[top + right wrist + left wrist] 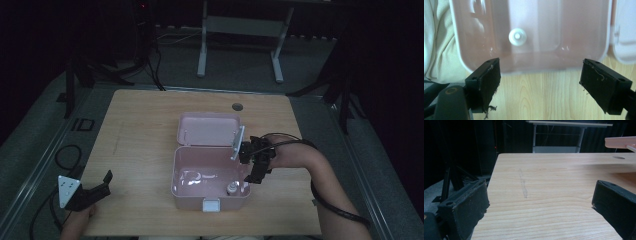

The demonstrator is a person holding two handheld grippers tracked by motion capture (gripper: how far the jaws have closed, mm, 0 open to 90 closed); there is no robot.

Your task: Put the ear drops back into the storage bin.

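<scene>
A small white round-topped bottle [517, 37] stands upright inside the open pale pink plastic box [534, 65], beyond and a little left of the right gripper's [540, 82] wide-apart jaws.

The right gripper hangs over the light wooden table [541, 97] just outside the box's near wall, jaws spread with nothing between them but bare wood and the box rim. In the high view this gripper [256, 167] sits at the box's right edge, with the bottle [232, 188] just below it near the box's front corner and the hinged pink lid [209, 128] lying open behind. The left gripper [539, 205] rests well apart from the box at the table's near left, its jaws also spread and empty over plain wood; a corner of the pink lid [621, 142] shows far beyond its right jaw.
</scene>
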